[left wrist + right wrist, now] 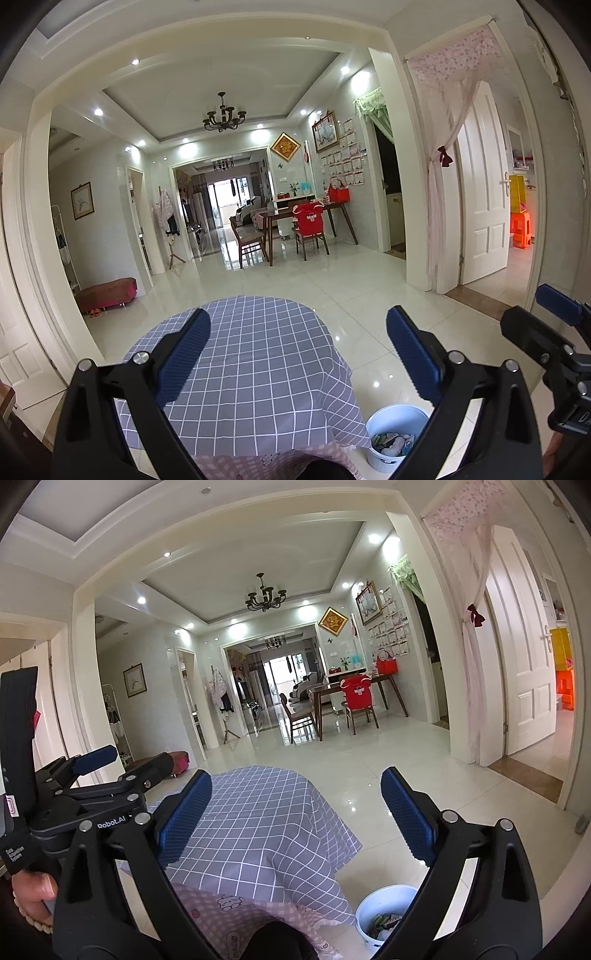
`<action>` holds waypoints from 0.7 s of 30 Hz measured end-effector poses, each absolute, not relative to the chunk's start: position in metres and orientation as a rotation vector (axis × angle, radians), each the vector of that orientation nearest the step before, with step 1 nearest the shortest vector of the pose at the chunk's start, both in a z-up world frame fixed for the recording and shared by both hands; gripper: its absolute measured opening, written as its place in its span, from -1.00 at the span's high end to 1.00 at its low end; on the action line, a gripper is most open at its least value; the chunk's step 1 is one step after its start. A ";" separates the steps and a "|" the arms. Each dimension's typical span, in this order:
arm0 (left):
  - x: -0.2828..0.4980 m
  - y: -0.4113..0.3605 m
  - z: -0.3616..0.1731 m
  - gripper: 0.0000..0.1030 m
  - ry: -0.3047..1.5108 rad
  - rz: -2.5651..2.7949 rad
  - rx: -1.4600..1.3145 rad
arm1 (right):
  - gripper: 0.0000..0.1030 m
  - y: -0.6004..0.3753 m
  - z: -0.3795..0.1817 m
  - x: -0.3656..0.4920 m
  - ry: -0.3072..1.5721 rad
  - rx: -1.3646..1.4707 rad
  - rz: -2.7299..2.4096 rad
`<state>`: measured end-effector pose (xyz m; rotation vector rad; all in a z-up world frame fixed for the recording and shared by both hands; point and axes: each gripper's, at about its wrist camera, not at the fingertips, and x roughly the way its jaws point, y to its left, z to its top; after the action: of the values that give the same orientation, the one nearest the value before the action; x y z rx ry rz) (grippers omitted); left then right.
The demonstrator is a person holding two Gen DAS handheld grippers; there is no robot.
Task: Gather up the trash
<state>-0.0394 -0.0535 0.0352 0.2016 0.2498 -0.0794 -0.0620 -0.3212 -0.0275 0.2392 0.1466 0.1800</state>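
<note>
A white bin [391,439] [384,915] stands on the floor at the right of a small table [251,369] [258,823] under a grey checked cloth. Inside the bin lie wrappers and crumpled paper [393,443] [384,925]. My left gripper [299,354] is open above the table with nothing between its blue pads. My right gripper [295,816] is open too, over the table's right edge, and holds nothing. Each gripper shows in the other's view, the right gripper [554,332] at the far right, the left gripper [110,771] at the left. No trash shows on the cloth.
A pink patterned cloth [236,908] hangs under the checked one. Glossy white floor tiles [369,295] run to a dining table with chairs [306,225]. A white door with a pink curtain [476,206] is at right. A red bench [107,293] sits at left. A hand [33,897] holds the left gripper's handle.
</note>
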 end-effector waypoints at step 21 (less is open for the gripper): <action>-0.038 -0.058 0.036 -0.83 0.252 -0.086 0.203 | -0.78 -0.320 -0.028 -0.062 0.149 0.238 0.183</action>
<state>-0.0383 -0.0576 0.0360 0.2034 0.2524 -0.0855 -0.0620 -0.3196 -0.0278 0.2381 0.1485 0.1828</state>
